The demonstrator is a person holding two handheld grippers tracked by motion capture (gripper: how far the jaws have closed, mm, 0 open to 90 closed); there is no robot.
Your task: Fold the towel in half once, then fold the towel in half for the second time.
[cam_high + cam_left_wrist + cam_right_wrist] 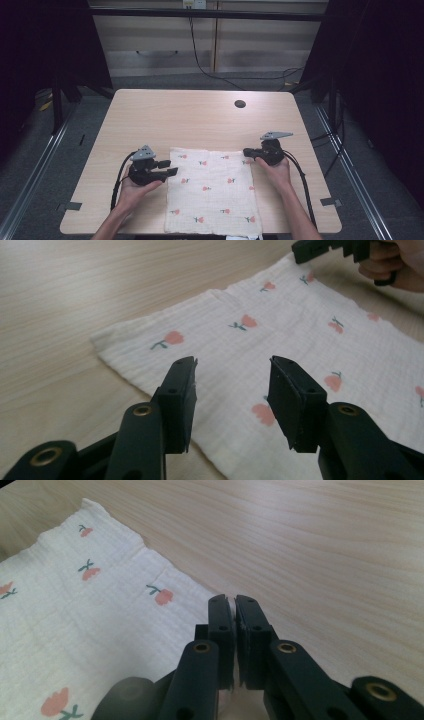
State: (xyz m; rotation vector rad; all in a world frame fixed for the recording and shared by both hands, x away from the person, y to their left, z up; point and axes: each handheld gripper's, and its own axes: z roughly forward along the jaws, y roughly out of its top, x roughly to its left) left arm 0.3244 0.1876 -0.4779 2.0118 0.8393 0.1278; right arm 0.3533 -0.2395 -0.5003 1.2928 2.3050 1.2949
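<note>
Flowered cloth (210, 192) flat on table (200, 117). Left gripper (232, 390) parted over its left edge, pinching nothing. Right gripper (233, 605) pressed together at far right corner, perhaps nipping fabric; unclear.

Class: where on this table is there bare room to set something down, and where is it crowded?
Bare: the far half of the table, between the cloth and the round hole. Crowded: the near edge, where left gripper and right gripper flank the cloth.
</note>
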